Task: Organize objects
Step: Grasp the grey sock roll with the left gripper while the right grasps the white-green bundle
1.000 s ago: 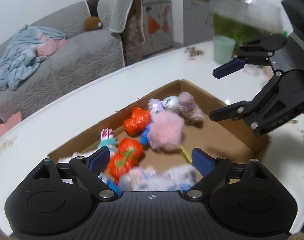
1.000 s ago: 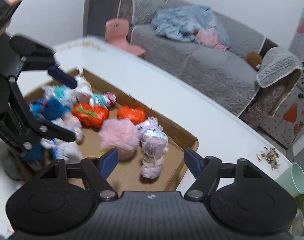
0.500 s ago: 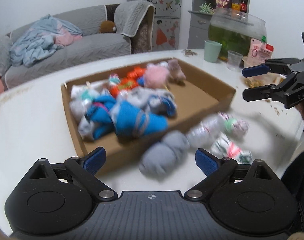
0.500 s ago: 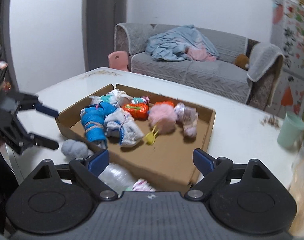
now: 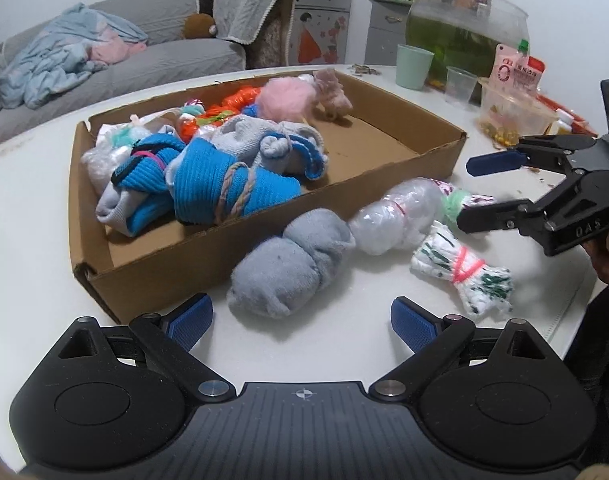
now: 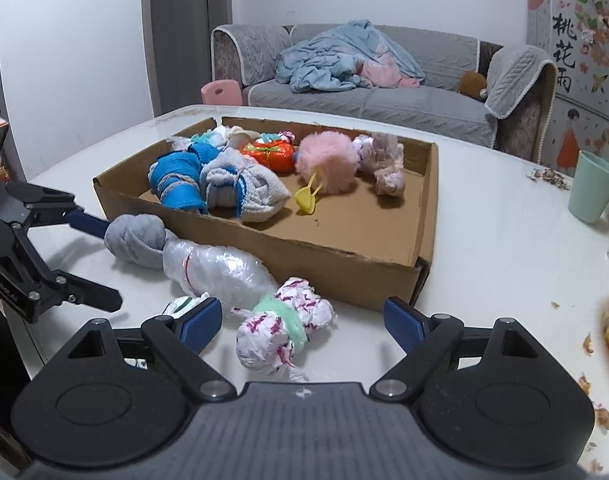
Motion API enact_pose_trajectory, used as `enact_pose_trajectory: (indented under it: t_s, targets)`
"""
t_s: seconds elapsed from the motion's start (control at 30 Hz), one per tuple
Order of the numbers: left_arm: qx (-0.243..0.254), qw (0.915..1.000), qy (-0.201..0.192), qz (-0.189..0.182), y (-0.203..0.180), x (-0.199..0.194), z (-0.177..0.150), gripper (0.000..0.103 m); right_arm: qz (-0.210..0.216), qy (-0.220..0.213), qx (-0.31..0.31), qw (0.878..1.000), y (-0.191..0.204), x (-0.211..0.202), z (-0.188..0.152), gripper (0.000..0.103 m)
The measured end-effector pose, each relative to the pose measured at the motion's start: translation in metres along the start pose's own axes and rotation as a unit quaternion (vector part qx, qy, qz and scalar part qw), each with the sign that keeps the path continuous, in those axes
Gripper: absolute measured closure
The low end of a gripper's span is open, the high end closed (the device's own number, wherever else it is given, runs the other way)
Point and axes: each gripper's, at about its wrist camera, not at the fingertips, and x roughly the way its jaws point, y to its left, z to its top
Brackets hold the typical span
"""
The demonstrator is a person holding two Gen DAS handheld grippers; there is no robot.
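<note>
Cardboard tray (image 5: 264, 236): I see it on the white table (image 5: 36, 184), long wall towards me, holding many bundles.
Inside the tray: blue sock bundle tied with cord (image 5: 232, 188) at the near left, grey and blue bundle (image 6: 244, 190) beside it, orange bundle (image 6: 270, 154), pink fluffy ball (image 6: 326, 162) and pale lilac bundle (image 6: 382, 162) at the far side, small yellow clip (image 6: 306, 198) on the bare floor.
Outside the tray: four bundles lie on the table just in front of the near wall.
Grey sock ball (image 5: 288, 266): touching the clear plastic bundle (image 5: 396, 216) to its right.
White bundle with green band (image 6: 284, 330): nearest to my right tool.
White bundle with pink band (image 5: 460, 274): near edge of the table, right side.
Left gripper (image 5: 300, 318): fingers wide apart, nothing between the pads; the grey sock ball is just beyond them.
Right gripper (image 6: 302, 320): jaws have just been closing a little but stand apart, empty; the green-band bundle lies between the tips without being touched.
Far right: mint cup (image 5: 414, 66), fish bowl (image 5: 464, 32).
Background: grey sofa (image 6: 384, 92).
</note>
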Motion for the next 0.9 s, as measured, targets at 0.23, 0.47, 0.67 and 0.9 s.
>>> enact_pose_trajectory:
  t_s: [0.23,0.47,0.67,0.9]
  targets:
    - [0.020,0.9998,-0.001,0.006,-0.008,0.011,0.005,0.002,0.011,0.015,-0.005,1.000,0.001,0.011,-0.003,0.033]
    - [0.045,0.9988,-0.006,-0.021,-0.020,0.011,0.006,0.014,0.012,0.018,-0.009,1.000,0.003,0.006,-0.008,0.053]
    - [0.060,0.9977,-0.004,-0.031,-0.026,0.004,0.005,0.028,0.010,0.019,-0.008,1.000,0.002,-0.004,-0.013,0.056]
    - [0.059,0.9981,-0.012,-0.012,-0.026,0.007,0.009,0.019,-0.004,0.015,-0.007,1.000,0.000,-0.006,-0.013,0.052]
